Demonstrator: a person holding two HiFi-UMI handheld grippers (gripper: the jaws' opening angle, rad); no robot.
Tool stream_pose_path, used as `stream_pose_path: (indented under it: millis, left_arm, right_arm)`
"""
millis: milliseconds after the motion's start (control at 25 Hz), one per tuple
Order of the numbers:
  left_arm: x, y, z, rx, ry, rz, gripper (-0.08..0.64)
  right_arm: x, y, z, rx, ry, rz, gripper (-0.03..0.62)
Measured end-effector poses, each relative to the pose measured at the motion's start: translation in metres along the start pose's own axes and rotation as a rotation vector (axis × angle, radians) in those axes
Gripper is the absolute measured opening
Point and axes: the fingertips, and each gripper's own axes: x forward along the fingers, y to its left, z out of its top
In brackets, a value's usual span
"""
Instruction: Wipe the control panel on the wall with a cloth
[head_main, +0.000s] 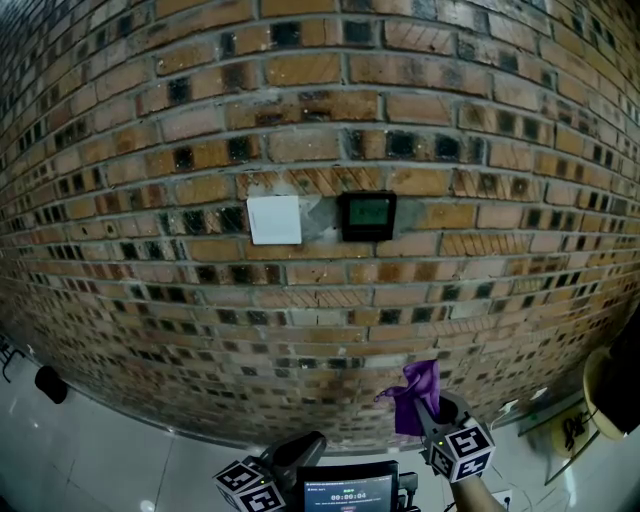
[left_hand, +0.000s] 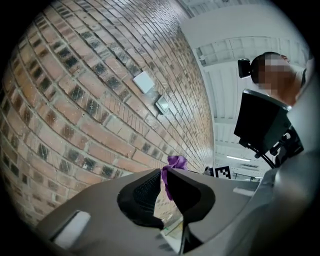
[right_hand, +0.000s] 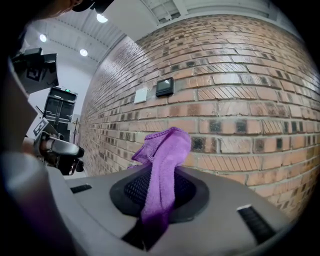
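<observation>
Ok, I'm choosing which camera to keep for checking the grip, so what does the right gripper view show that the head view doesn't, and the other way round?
Only the right gripper view shows the right gripper from behind, with its jaws shut on the purple cloth, plus the ceiling lights. Only the head view shows the small screen at its bottom edge and sees the control panel straight on. Both show the brick wall, the panel with a white plate to its left, and the cloth apart from the panel.
</observation>
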Motion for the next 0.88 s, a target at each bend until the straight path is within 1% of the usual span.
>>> stream_pose_path:
  millis: [160,560,880]
  left_arm:
    - [0.002,-0.003,0.006,0.019,-0.007,-0.009,0.034]
    - [0.003,0.0,0.017,0.039,-0.045,-0.017,0.034]
    - [0.0,0.002,0.03,0.061,-0.066,-0.016,0.034]
  right_arm:
    - [0.005,-0.001,0.018,-0.037,-0.022,0.01,0.08]
    - [0.028,0.005,0.082,-0.129,-0.126,0.042,0.08]
    - [0.039,0.021,0.11,-0.174,-0.173,0.081,0.08]
